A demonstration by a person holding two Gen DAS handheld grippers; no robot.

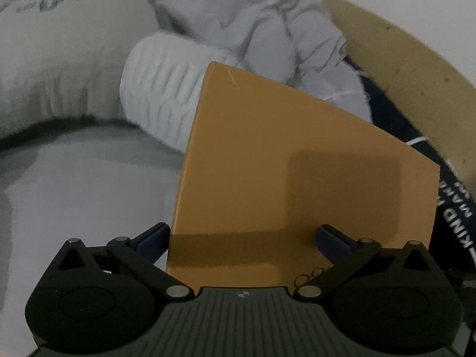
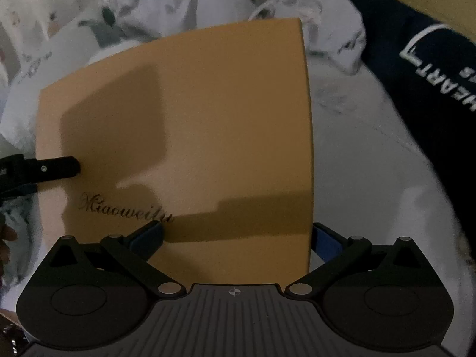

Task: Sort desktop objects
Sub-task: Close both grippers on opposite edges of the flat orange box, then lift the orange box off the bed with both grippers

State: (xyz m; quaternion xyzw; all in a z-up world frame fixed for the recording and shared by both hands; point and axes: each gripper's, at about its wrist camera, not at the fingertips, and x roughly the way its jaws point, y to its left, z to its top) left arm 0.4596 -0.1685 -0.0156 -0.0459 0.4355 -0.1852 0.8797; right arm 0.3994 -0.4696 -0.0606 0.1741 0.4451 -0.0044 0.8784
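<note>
Hovering low, I've got both claws over an orange card sleeve [image 2: 190,136], and it fills most of what I can see. My right claw [image 2: 236,238] stands wide open: its left blue pad [image 2: 147,238] sits above the card's face near the script lettering [image 2: 126,208], its right pad [image 2: 325,242] just off the card's right edge, nothing pinched between them. My left claw [image 1: 248,242] is spread too, one blue pad [image 1: 153,242] just outside the card's left edge and the other [image 1: 333,244] over its face; whether either pad touches the card I cannot tell. From the right-hand camera, a dark finger [image 2: 56,168] of my left claw reaches in across the card's left edge. Square shadows from the claws fall on the orange surface.

The card lies on pale bedding [image 2: 372,160] that spreads out to its right; I cannot make out any edge of what carries it. Past the card's far left corner lies a white ribbed roll [image 1: 160,95], touching or tucked just behind it. Farther back, crumpled grey-white cloth [image 1: 267,29] is heaped up. A dark navy garment with white lettering [image 2: 422,68] lies off the far right, and a tan board [image 1: 401,59] curves behind that.
</note>
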